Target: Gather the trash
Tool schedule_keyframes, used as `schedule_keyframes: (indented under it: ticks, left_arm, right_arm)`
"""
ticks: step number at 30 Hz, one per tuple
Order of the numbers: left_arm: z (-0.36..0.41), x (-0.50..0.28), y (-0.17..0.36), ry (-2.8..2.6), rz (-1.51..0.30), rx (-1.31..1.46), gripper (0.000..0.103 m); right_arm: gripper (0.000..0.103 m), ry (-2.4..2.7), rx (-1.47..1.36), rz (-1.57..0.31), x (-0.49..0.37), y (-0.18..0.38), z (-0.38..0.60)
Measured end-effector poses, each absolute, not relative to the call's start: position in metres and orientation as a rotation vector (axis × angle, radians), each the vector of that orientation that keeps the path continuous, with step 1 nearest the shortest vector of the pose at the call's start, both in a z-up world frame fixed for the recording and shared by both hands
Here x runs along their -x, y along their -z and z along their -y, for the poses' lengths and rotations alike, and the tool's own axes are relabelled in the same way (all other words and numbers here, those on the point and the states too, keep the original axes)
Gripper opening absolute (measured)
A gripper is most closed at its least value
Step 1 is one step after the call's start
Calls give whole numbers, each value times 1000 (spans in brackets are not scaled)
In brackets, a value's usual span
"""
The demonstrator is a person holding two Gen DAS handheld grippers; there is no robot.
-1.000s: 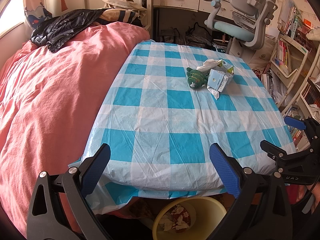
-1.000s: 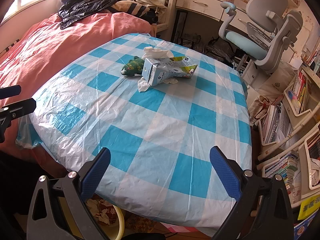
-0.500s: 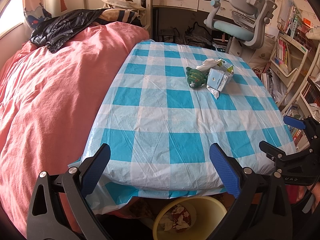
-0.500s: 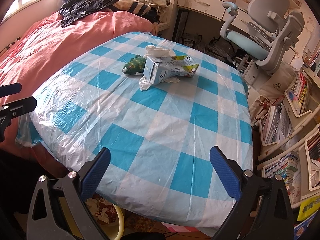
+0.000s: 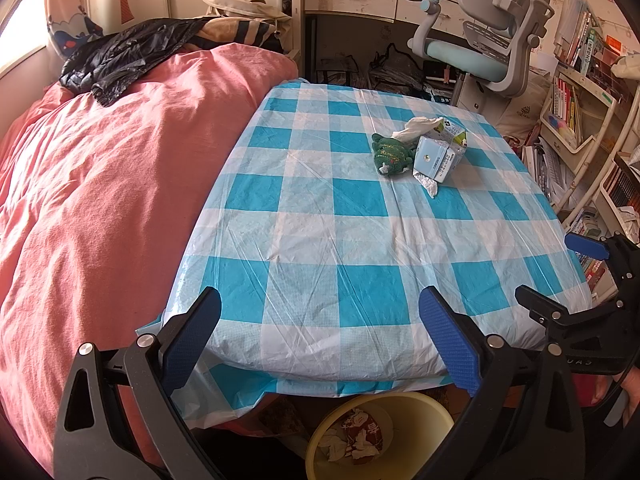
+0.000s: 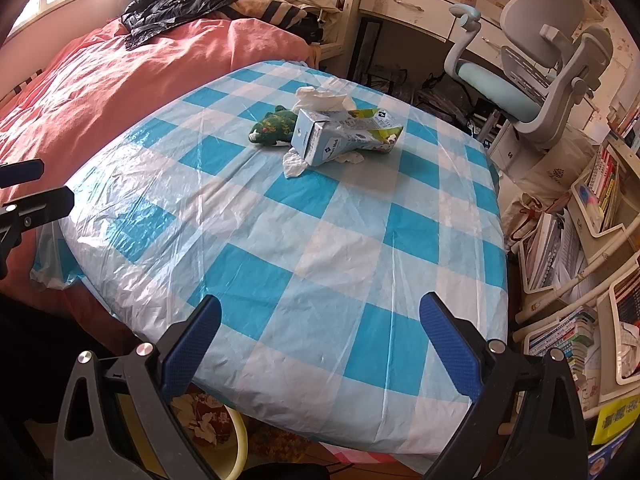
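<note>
A crushed blue-and-white carton (image 5: 439,157) (image 6: 340,140) lies on the far part of the blue-checked table cover (image 5: 340,240) (image 6: 320,240), with crumpled white tissues (image 5: 416,127) (image 6: 324,98) behind and under it and a small green plush toy (image 5: 390,155) (image 6: 274,126) beside it. A yellow bin (image 5: 400,432) (image 6: 236,440) with trash in it stands under the near table edge. My left gripper (image 5: 320,336) is open and empty at the near edge. My right gripper (image 6: 320,336) is open and empty, also at the near edge.
A pink-covered bed (image 5: 100,200) with a black jacket (image 5: 120,60) lies left of the table. A grey office chair (image 5: 492,52) and a desk stand behind it. Bookshelves (image 6: 592,260) crowd the right side.
The right gripper has moved slightly forward toward the carton and tissues. The left gripper has hardly moved. Both stay open.
</note>
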State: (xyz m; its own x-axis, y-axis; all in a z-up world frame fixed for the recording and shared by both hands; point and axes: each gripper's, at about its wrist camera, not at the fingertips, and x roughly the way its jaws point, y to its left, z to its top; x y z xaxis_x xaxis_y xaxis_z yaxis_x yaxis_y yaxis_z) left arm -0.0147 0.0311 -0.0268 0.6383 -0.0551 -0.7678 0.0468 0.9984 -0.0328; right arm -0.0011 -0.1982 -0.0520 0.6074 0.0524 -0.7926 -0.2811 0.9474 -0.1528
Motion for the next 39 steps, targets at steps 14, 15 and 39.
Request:
schedule_keyframes:
  ticks: [14, 15, 39]
  left_arm:
    - [-31, 14, 27, 59, -877, 10, 96]
    - [-31, 14, 27, 59, -878, 10, 96]
    - [-31, 15, 28, 60, -880, 10, 96]
  right_arm:
    - [95, -207, 290, -912, 2, 54, 196]
    - [95, -208, 293, -913, 2, 55, 196]
    - [95, -228, 314, -930, 3, 58, 190]
